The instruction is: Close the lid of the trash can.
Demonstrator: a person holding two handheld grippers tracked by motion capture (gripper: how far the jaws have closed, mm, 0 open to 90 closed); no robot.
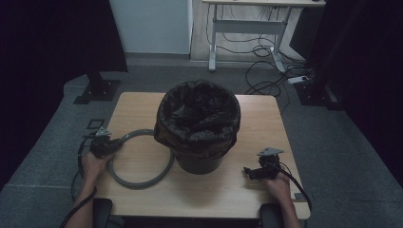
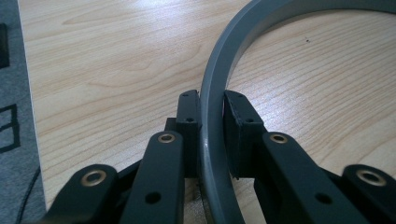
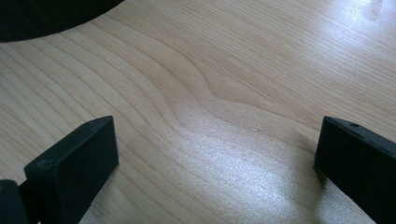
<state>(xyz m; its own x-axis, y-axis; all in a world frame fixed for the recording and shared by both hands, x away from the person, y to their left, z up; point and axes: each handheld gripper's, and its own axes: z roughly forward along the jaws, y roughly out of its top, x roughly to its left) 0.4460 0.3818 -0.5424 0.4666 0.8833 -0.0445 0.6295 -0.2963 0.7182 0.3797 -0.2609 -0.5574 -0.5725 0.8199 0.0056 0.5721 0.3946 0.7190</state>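
Wooden and pale, the table (image 1: 142, 102) has a dark bin (image 1: 199, 159) standing in its middle, and that bin is the thing to find everything else by. A black bag (image 1: 197, 116) lines the bin, and its top edge is folded out and down over the rim, loose and puffy. A grey ring (image 1: 142, 180) lies flat on the table just to the left of the bin, with its far side going behind the bin's foot. It looks like the hoop that goes over the rim to keep the bag from slipping, so it is probably lying close by for that reason. The left gripper (image 1: 105, 145) is at the left side of the ring, away from the bin. Its jaws are squeezed onto the thin grey band, one inside the ring and one outside, which is a good way to pick up a flat hoop. The right gripper (image 1: 259, 172) is to the right of the bin, near the table's front edge. Its jaws are spread wide over bare wood and hold nothing. I think it is waiting to help steady the bin or take the ring's other side.
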